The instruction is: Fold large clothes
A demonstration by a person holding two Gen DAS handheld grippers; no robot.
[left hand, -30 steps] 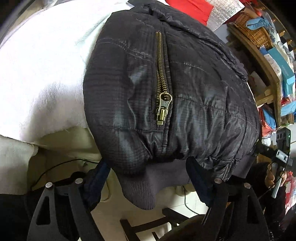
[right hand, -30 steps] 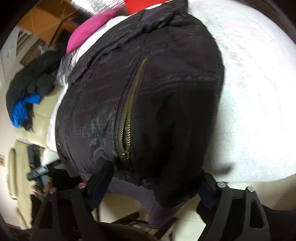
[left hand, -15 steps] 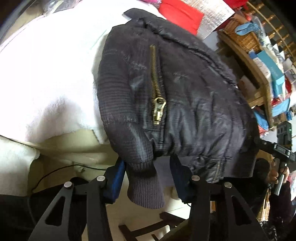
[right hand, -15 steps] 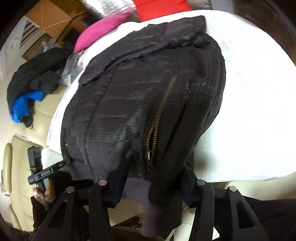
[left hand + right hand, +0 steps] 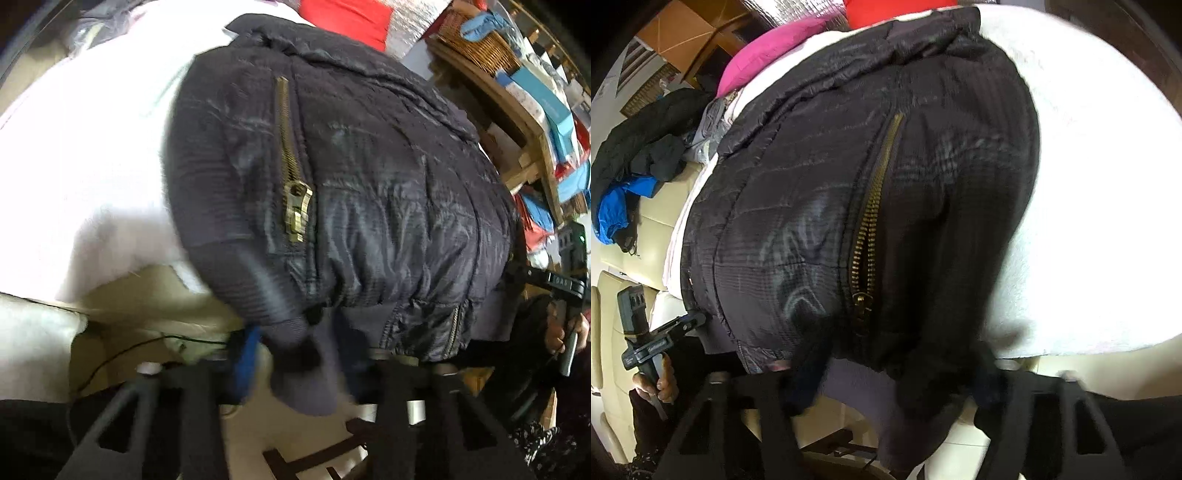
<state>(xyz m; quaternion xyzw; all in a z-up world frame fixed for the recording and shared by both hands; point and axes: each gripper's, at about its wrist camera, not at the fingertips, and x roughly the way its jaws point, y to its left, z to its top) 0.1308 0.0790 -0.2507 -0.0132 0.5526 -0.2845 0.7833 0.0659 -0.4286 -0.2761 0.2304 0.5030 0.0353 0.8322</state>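
From the left wrist, the only writing is a small white mark on the handle of the right claw (image 5: 517, 271) at the far right, too blurred to read with confidence. On the wooden shelf (image 5: 524, 122) a wicker basket (image 5: 476, 48) holds something blue, and blue boxes (image 5: 543, 99) stand beside it. The black padded jacket (image 5: 369, 192) lies on a white blanket (image 5: 81, 147), its hem hanging over the near edge, brass zipper (image 5: 293, 184) showing. The left claw (image 5: 306, 350) has narrowed since half a second ago, when its fingers stood apart around the ribbed cuff (image 5: 258, 291); now they pinch that cuff and hem between them. From the right wrist, the jacket (image 5: 812, 206) covers the blanket (image 5: 1100, 206), with a pink cushion (image 5: 768, 51) behind and dark clothes over something blue (image 5: 617, 210) at left. The right claw (image 5: 890, 384) was wider a moment ago; its fingers now press in on the knit hem (image 5: 860, 384), holding it. The left claw (image 5: 694, 321) grips the far corner.
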